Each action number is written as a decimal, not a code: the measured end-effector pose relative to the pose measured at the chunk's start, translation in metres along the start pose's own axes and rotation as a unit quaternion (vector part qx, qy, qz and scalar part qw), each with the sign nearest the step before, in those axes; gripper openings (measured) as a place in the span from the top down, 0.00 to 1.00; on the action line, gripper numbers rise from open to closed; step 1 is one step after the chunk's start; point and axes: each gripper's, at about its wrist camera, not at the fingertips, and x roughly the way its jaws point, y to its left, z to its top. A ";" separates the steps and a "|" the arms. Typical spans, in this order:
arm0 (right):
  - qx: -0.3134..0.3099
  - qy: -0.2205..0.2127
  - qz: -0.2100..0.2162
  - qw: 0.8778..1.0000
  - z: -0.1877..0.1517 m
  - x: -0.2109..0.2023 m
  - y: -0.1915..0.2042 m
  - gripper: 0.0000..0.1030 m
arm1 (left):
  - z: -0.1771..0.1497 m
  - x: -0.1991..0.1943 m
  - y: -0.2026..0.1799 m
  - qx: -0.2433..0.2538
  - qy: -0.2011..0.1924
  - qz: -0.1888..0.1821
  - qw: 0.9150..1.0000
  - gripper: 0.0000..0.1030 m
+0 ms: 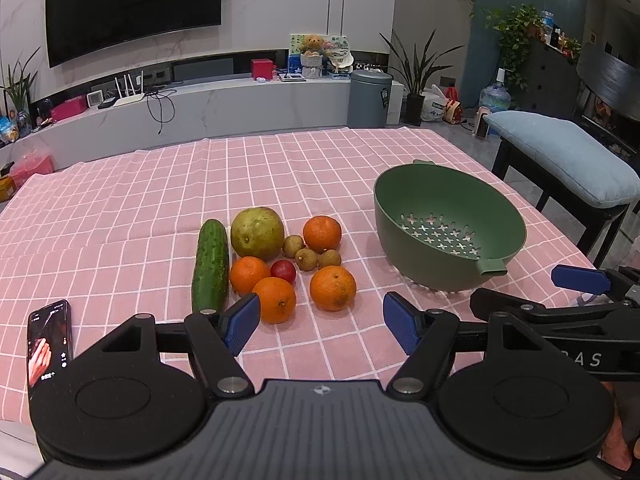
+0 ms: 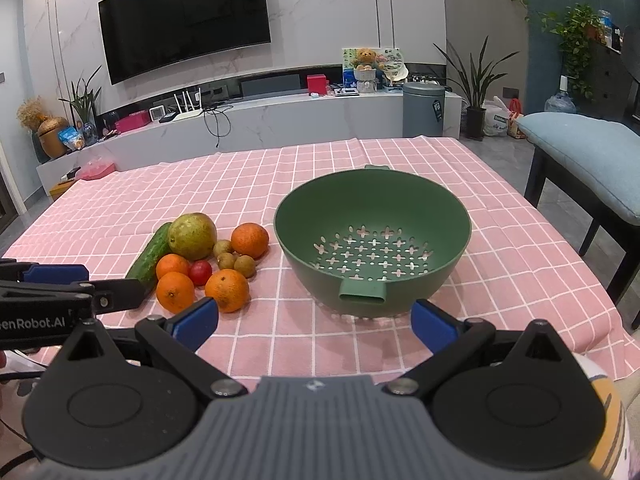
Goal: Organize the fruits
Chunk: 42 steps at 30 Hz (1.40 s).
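A cluster of fruit lies on the pink checked tablecloth [image 1: 120,208]: a cucumber [image 1: 210,266], a large green-yellow fruit [image 1: 257,233], several oranges [image 1: 333,288], a small red fruit [image 1: 283,271] and three small brown fruits [image 1: 306,258]. To its right stands an empty green colander bowl [image 1: 448,228] [image 2: 372,232]. My left gripper [image 1: 320,322] hovers open just in front of the oranges, nothing between its blue pads. My right gripper [image 2: 314,322] is open too, close to the bowl's near handle [image 2: 362,294], holding nothing. The fruit cluster [image 2: 200,260] lies to its left.
A phone [image 1: 50,340] with a lit screen lies on the cloth at the near left. A dark bench with a blue cushion [image 1: 560,152] stands past the table's right edge. Behind the table are a low white TV unit [image 1: 240,108] and a grey bin [image 1: 370,98].
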 end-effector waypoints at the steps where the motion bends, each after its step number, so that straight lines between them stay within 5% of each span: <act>1: 0.000 0.000 -0.001 1.000 0.000 0.000 0.000 0.04 | 0.000 0.000 0.000 0.000 0.000 0.000 1.000 0.20; 42: -0.002 0.004 -0.004 1.000 0.000 0.000 0.001 0.04 | -0.001 0.003 0.002 -0.003 0.003 -0.003 1.000 0.20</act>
